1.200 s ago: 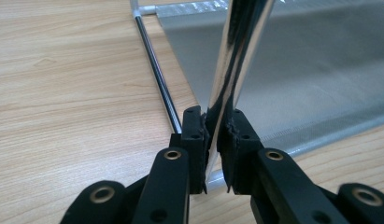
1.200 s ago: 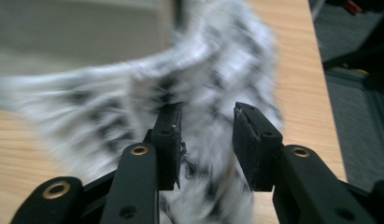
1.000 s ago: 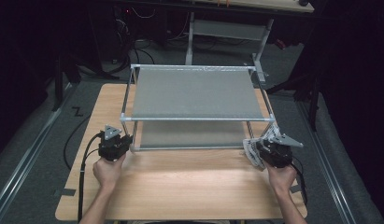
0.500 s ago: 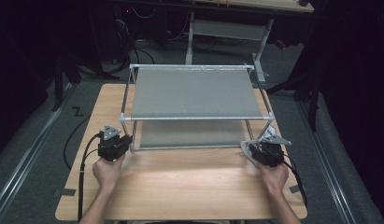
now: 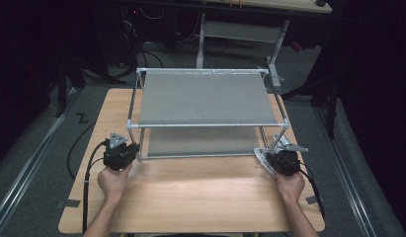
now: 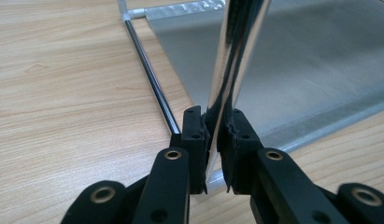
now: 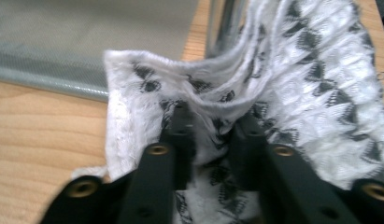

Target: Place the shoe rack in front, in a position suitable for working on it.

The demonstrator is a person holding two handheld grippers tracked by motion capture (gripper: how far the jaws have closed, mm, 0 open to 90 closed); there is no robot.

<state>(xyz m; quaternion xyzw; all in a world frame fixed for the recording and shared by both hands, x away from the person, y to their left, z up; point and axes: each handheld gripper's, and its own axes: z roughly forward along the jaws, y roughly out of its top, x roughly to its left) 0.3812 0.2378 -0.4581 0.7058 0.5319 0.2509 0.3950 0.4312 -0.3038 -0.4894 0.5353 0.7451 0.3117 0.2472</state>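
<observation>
White patterned cloth (image 7: 255,93) lies at the rack's (image 5: 205,98) right front leg; the right hand-held gripper (image 7: 213,135), jaws just closing, pinches it. The left hand-held gripper (image 6: 213,135) clamps the left front post (image 6: 236,56).

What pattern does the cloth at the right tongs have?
The cloth is white with small black triangles, clearest in the right gripper view.

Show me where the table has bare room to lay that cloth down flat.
Widest free patch: the bare wood of the table between the two hands, in front of the rack. A narrower strip runs left of the rack. It is crowded at the rack's right front leg, where the right gripper has the cloth, and where the left gripper clamps the left front leg.
</observation>
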